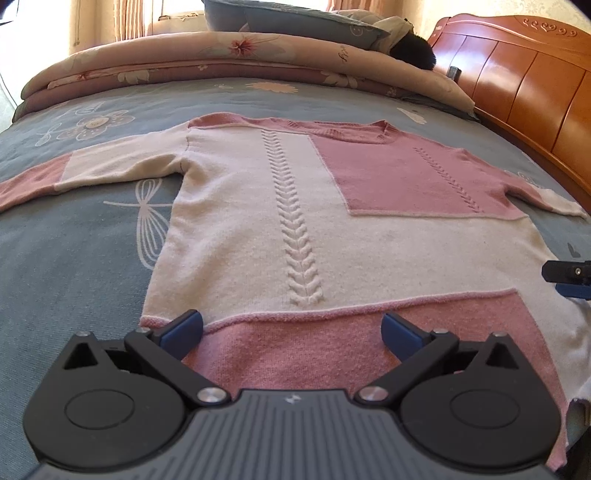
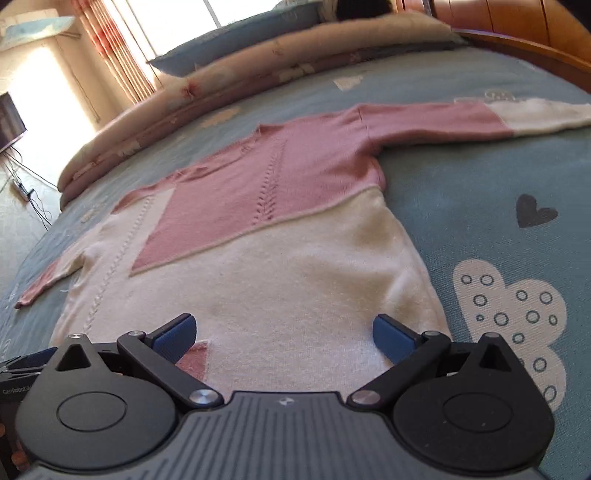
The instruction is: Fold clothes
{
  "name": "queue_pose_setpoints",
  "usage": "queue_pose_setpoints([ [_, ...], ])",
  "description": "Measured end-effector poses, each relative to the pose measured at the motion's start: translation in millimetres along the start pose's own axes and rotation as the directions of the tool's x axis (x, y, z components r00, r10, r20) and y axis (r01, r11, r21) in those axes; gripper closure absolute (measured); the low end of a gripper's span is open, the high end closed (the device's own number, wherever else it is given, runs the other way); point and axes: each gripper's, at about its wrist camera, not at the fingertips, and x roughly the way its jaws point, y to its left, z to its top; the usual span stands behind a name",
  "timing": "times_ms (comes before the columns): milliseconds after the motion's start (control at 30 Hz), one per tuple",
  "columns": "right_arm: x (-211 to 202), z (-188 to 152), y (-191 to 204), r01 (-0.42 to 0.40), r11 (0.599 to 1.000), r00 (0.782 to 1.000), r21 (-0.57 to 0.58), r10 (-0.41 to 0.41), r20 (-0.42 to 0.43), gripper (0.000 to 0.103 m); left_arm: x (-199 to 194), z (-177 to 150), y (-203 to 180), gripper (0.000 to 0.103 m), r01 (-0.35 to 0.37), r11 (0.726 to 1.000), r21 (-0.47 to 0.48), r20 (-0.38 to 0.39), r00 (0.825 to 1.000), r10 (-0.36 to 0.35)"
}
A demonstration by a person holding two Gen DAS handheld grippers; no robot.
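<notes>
A pink and cream knit sweater (image 1: pixel 258 206) lies flat and face up on the bed, both sleeves spread out to the sides. My left gripper (image 1: pixel 291 332) is open above the pink hem band at the sweater's lower left, nothing between its fingers. In the right wrist view the same sweater (image 2: pixel 295 280) fills the middle, and my right gripper (image 2: pixel 284 336) is open over the cream lower right part near the hem. The right gripper's tip (image 1: pixel 569 275) shows at the right edge of the left wrist view.
The blue patterned bedsheet (image 1: pixel 81 251) surrounds the sweater. A folded floral quilt (image 1: pixel 221 59) and pillows (image 1: pixel 288 14) lie at the far side. A wooden headboard (image 1: pixel 524 81) runs along the right. Floor with cables (image 2: pixel 26 192) lies beyond the bed's left edge.
</notes>
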Motion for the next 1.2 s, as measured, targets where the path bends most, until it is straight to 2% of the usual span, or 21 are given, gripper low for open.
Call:
queue_pose_setpoints([
  [200,-8.6,-6.5,2.4,0.042,0.999,0.999,-0.013,-0.042,-0.018,0.000,-10.8,-5.4,-12.1,0.001,-0.045,0.998,0.053,-0.023,0.999,0.046],
  [267,-7.4,-6.8,4.0,0.053,0.998,0.998,-0.017,-0.054,-0.020,0.000,-16.2,-4.4,-21.5,0.001,-0.071,0.991,0.115,-0.015,0.997,0.073],
  [333,-5.9,-8.6,8.6,0.075,0.997,0.997,-0.037,-0.075,-0.021,0.000,-21.7,-1.2,-33.3,0.001,-0.077,0.978,0.192,0.026,0.997,0.074],
  [400,-4.8,-10.6,12.6,0.095,0.994,0.995,-0.057,-0.096,-0.018,0.000,-25.1,5.2,-41.2,0.001,-0.038,0.979,0.201,0.042,0.999,0.031],
  [467,-4.7,-12.2,13.8,0.104,0.993,0.994,-0.061,-0.105,-0.009,0.000,-26.3,10.9,-48.7,0.001,0.041,0.983,0.178,0.031,0.998,-0.048],
  [533,-4.6,-13.7,14.9,0.113,0.992,0.994,-0.065,-0.113,-0.001,0.000,-24.5,10.2,-58.1,0.001,0.112,0.980,0.167,0.014,0.993,-0.116],
  [600,-4.5,-13.8,14.9,0.112,0.991,0.994,-0.069,-0.113,-0.001,0.000,-20.5,4.6,-67.6,0.001,0.153,0.973,0.176,-0.009,0.988,-0.154],
  [733,-5.6,-14.0,13.0,0.101,0.992,0.995,-0.072,-0.101,0.001,0.000,-9.6,-14.6,-76.9,0.001,0.173,0.970,0.172,-0.086,0.983,-0.160],
  [867,-7.0,-14.8,10.8,0.088,0.994,0.996,-0.070,-0.088,0.009,0.000,-23.5,-32.9,-85.7,0.001,0.174,0.953,0.250,-0.091,0.984,-0.155],
  [933,-7.2,-14.8,10.5,0.085,0.994,0.996,-0.071,-0.084,0.011,0.000,-29.3,-35.7,-86.1,0.001,0.199,0.942,0.271,-0.111,0.978,-0.175],
  [1067,-7.0,-16.4,11.5,0.087,0.992,0.996,-0.089,-0.086,0.015,0.000,-30.5,-18.7,-70.4,0.001,0.249,0.943,0.221,-0.142,0.965,-0.222],
  [1200,-6.2,-18.9,14.5,0.100,0.988,0.995,-0.116,-0.098,0.023,0.000,-22.6,12.9,-47.5,0.001,0.189,0.967,0.173,-0.061,0.982,-0.181],
])
